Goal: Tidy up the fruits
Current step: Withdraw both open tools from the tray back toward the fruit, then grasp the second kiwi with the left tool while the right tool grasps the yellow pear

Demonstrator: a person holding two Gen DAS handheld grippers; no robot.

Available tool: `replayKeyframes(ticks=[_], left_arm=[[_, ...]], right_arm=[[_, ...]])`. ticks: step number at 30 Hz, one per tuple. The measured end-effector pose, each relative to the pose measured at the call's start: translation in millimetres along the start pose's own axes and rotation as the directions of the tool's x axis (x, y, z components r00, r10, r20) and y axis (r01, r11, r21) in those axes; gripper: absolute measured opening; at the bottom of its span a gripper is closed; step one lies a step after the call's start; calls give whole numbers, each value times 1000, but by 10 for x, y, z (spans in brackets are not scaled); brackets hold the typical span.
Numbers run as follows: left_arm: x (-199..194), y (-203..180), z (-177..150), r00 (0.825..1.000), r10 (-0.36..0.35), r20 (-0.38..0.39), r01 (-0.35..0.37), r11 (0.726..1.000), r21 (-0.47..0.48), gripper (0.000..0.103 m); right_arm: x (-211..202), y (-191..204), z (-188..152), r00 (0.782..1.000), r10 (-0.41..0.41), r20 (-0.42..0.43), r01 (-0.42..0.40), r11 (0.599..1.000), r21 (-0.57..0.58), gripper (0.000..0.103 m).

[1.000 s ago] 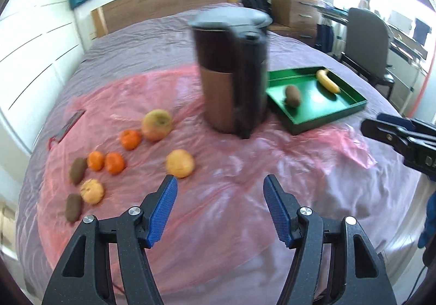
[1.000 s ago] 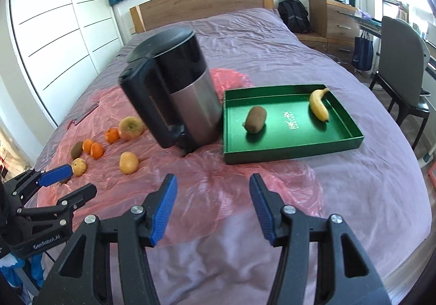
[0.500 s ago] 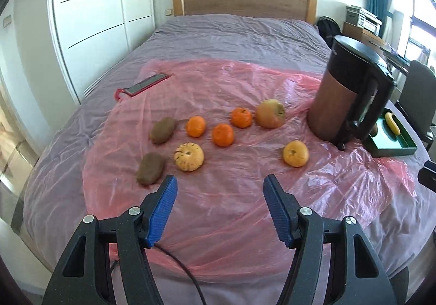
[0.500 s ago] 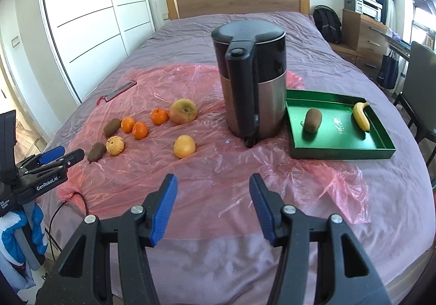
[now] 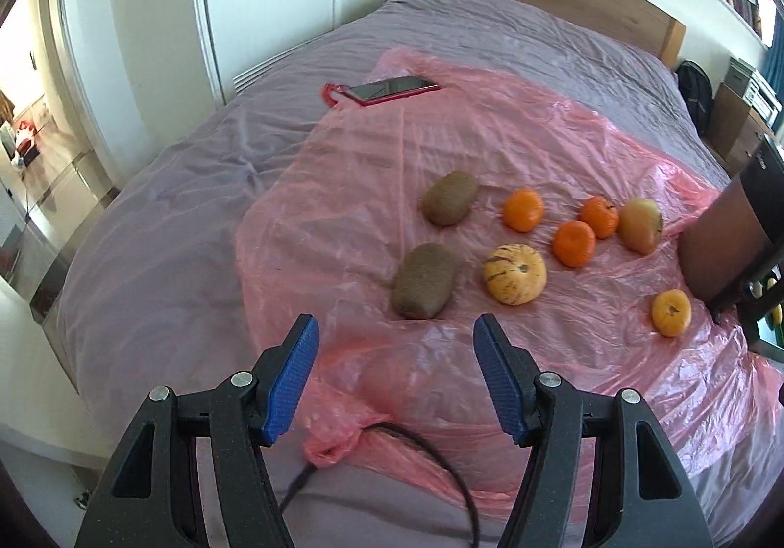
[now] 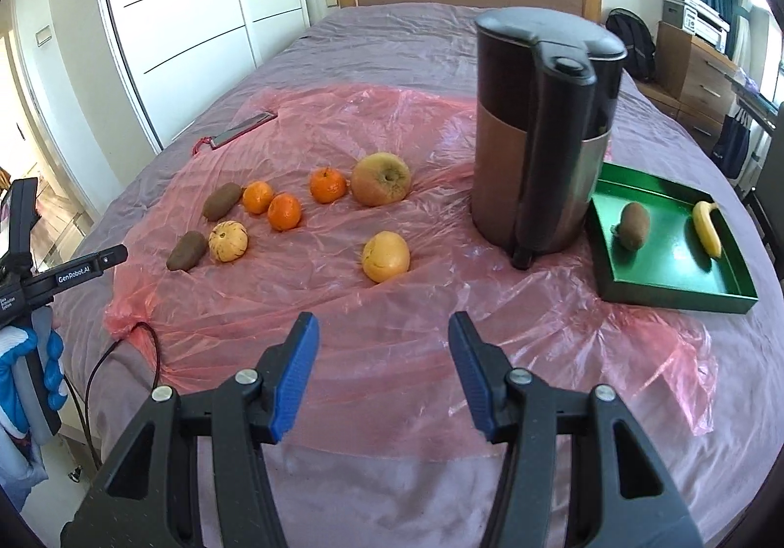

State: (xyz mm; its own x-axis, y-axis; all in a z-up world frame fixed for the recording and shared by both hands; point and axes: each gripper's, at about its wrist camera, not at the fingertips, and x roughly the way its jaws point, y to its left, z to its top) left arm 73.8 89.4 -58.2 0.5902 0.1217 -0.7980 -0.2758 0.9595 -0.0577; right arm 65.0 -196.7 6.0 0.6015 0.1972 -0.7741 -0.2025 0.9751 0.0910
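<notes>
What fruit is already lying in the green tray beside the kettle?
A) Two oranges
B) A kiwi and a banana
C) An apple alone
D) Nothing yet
B: the right wrist view shows a kiwi and a banana lying apart inside the green tray, while the oranges and the apple sit on the pink plastic sheet.

- The left gripper (image 5: 394, 369) now looks at the left end of the pink plastic sheet (image 5: 490, 146); one second ago it faced the kettle (image 5: 725, 249), which now sits at the right edge of its view.
- The two kiwis (image 5: 425, 272) and the striped yellow fruit (image 5: 514, 274) now lie just ahead of its open jaws.
- The green tray (image 6: 671, 273) is almost out of the left view.
- The right gripper (image 6: 383, 374) has swung left: the kettle and tray stand further right in its view.
</notes>
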Motion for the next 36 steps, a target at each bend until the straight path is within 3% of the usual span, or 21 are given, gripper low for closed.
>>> replayKeyframes(ticks=[7, 18, 36], left_arm=[[415, 206, 132, 995, -10, -96, 11, 1000, 10, 60], [1026, -278, 211, 975, -61, -215, 112, 967, 230, 60], [1479, -405, 343, 949, -106, -297, 179, 957, 229, 59]], right_arm=[[593, 93, 187, 997, 63, -48, -64, 997, -33, 44], [1284, 20, 391, 989, 102, -105, -106, 993, -41, 44], [1827, -207, 432, 983, 92, -162, -89, 996, 28, 44]])
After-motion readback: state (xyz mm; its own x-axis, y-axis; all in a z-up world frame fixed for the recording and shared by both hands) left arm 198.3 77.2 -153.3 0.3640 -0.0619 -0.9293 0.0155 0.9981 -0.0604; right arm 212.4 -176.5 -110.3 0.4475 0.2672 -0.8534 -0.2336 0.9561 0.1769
